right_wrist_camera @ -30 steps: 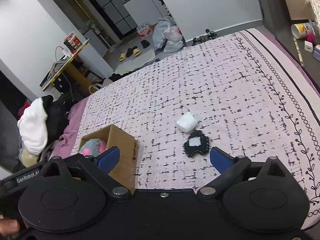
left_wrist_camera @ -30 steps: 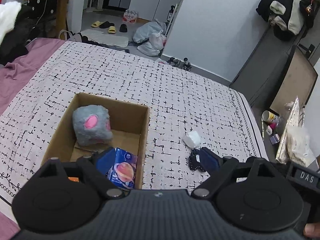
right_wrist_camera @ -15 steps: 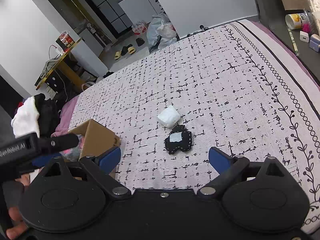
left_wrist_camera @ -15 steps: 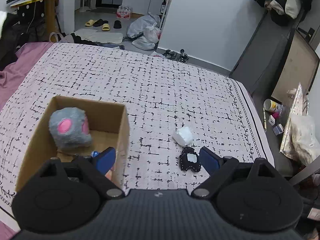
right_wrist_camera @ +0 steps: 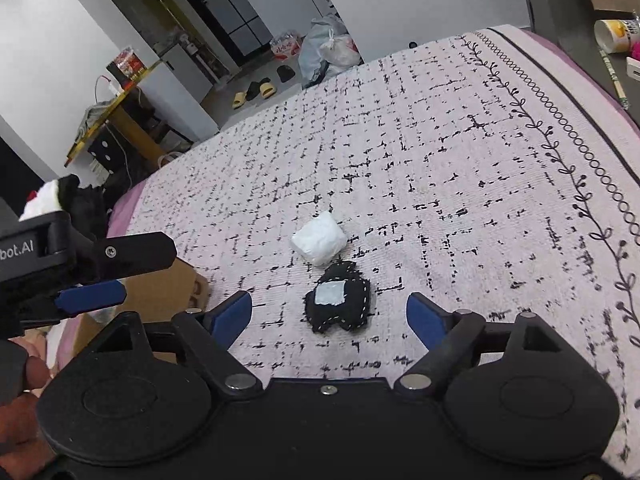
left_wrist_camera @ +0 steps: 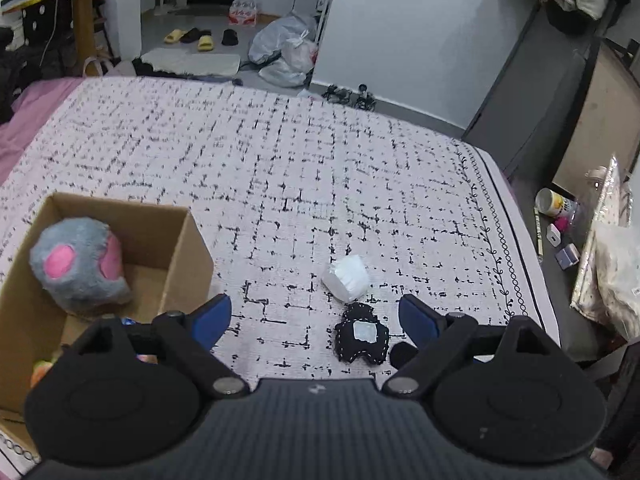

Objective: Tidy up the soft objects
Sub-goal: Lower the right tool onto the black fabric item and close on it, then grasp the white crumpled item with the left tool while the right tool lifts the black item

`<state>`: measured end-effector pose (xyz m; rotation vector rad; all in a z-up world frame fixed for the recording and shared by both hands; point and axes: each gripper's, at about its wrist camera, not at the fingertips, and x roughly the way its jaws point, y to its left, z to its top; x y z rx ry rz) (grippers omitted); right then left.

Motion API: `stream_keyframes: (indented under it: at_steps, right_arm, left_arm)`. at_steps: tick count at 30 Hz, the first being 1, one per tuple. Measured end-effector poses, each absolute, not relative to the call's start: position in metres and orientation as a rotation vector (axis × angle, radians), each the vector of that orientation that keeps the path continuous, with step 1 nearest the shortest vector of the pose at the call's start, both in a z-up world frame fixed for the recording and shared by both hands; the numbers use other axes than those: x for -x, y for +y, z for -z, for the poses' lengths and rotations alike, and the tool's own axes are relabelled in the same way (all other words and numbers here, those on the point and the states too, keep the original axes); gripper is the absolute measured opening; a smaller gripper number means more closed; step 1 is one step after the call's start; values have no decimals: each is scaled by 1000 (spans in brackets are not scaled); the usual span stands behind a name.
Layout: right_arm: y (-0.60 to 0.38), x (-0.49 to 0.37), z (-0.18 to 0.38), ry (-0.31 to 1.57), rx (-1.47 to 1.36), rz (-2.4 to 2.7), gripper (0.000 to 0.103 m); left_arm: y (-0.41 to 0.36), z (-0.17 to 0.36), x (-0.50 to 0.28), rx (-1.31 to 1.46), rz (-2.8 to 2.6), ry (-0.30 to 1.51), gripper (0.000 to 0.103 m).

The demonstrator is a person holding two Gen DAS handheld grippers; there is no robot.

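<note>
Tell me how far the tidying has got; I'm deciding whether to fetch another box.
Done: the grey plush already sits in the cardboard box. In hand: nothing; the left gripper and right gripper are both open and empty. Left: the black plush and the white bundle lie on the bedspread.

The left gripper [left_wrist_camera: 314, 320] hangs spread above the bedspread [left_wrist_camera: 320, 184], black plush [left_wrist_camera: 362, 338] between its fingers.

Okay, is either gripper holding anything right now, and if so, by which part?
Nothing is held. The left gripper and right gripper are both open with nothing between their fingers. The black plush and white bundle lie loose on the bed.
</note>
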<state>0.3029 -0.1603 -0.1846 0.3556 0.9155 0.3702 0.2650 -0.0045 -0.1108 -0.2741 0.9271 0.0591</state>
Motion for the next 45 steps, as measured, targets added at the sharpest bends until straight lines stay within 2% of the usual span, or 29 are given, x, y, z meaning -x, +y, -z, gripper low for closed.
stream_keyframes:
  at_steps: [8,11,17,21,23,27,31,38,45]
  right_arm:
    - [-151,-312,210,898,-317,-420,83]
    - [-146,-319,218,927,-306,-420,77]
    - [-136,-325,228,946,-257,-429,77]
    - [-134,-328,234,927,-229,-417,72]
    - [-133,-328,236,914,-208,-411,67]
    - [-130,-330,238,895,-140,-387,40]
    - [-135,-330,238,896,-140,-389,35]
    - [-151,-334,236,911,-236,-371,33]
    - [-160,-337,236,911,-271,-356,33]
  left_arm:
    - [-4,133,-280,315,-98,919,89]
    - [-2,140,-287,340,-110,925,87]
    - [-6,155,-307,393,-112,943,87]
    - [-11,169,-317,384,-113,959,87]
    - [-14,177,-321,383,-112,973,87]
    - [-20,185,-329,389,-109,981,87]
    - [-24,192,-336,392,-119,985,87]
    - [-31,204,-346,389,-120,980,86]
    - [-32,219,-353,383,-114,986,71]
